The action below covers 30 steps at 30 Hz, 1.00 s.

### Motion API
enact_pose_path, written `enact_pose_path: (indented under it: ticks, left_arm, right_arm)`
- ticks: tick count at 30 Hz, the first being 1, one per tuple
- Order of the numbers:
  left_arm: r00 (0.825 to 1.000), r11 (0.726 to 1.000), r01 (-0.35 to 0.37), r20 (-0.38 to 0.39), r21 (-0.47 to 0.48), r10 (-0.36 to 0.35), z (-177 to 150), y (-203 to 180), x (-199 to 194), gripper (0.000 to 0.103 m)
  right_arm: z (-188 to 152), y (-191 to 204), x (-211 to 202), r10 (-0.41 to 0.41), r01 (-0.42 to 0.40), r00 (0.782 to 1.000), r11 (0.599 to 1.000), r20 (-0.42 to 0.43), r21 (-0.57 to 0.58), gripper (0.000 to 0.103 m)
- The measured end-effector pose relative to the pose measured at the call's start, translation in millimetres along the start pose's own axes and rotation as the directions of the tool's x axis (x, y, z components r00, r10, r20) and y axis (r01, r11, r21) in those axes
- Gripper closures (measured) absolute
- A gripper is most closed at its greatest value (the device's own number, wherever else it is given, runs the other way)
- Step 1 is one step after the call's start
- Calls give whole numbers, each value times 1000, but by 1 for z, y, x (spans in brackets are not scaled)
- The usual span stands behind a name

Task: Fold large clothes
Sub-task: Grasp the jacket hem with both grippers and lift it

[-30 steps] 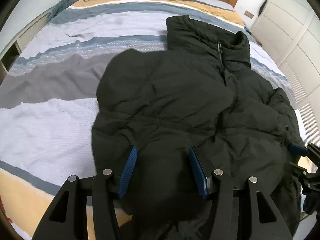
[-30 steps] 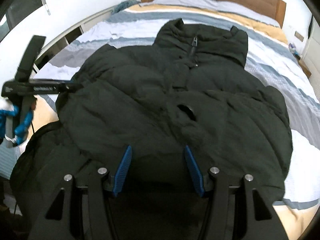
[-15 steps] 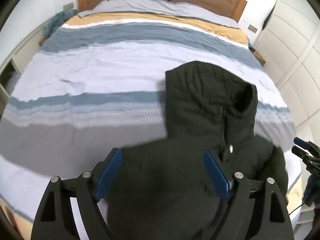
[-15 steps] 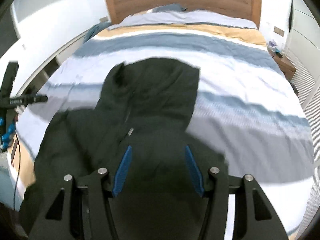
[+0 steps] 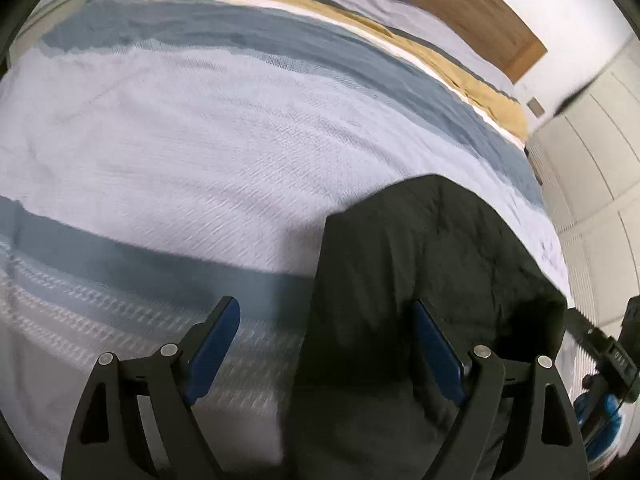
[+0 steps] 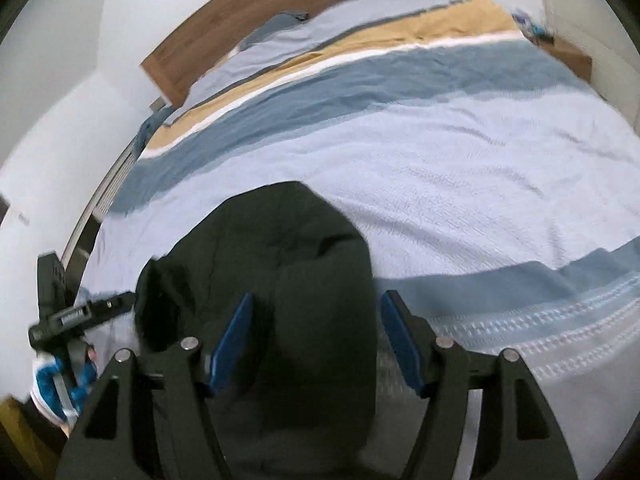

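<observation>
on the striped bed [image 5: 240, 152] the dark padded jacket [image 5: 420, 280] lies between both grippers, left gripper [image 5: 326, 354] and right gripper [image 6: 316, 338] with jaws spread, just opening, gripping nothing.

One dark padded jacket [image 5: 424, 264] on bed
One bed, one striped cover [image 5: 200, 152]: bands of pale lilac, blue-grey, mustard, white
One wooden headboard [image 5: 472, 4]
Two tools: left tool [image 5: 326, 344], right tool [image 6: 316, 338]
Two blue pads [image 5: 212, 344] per tool, four pads in all
One wardrobe front [image 5: 592, 168], several panels, exact count unclear
One wall plate [image 5: 535, 106] beside headboard
</observation>
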State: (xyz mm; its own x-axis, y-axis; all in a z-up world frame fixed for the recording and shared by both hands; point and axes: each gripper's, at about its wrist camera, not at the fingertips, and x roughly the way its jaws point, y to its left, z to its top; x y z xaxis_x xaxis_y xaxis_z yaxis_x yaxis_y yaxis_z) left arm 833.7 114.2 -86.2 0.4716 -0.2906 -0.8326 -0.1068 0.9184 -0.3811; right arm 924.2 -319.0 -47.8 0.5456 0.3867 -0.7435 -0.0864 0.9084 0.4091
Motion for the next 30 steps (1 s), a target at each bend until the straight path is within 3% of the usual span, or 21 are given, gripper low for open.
enact_pose_path:
  ticks: [8,9,10,11,13,17,24,30]
  left_arm:
    - [997,994,42,-55,-102,-47,8,1,47,18]
    - [997,993,43,-66,-113,-51,7,-1,53,27]
    - [996,992,47,-76,-114,-56,8,-3,57,44]
    - [994,992,52,-87,-111,-62,8,-5,60,55]
    - [995,996,30,-97,-87,-39,8,-14,61,85]
    - [997,1000,-11,-79,-19,9,2,-29,46,93]
    - [999,998,17,30,57,-18,-32,-42,-23,94]
    - [992,992,54,108,117,-67,-83,-40,-92,94]
  right_arm:
    - [14,-14,47,37,-33,998,996,-44,87,38]
    - [15,-12,50,39,-35,998,996,-47,82,41]
    - [14,-10,52,36,-33,998,997,-53,66,49]
    - [14,-7,53,32,-29,998,998,-62,54,66]
    - [12,-4,54,26,-24,997,999,-77,29,81]
    - [6,5,38,23,-27,996,999,-87,-41,88]
    - [-20,22,-38,71,-75,997,990,-36,-118,89]
    - [-69,41,-107,113,-110,994,977,5,-182,89]
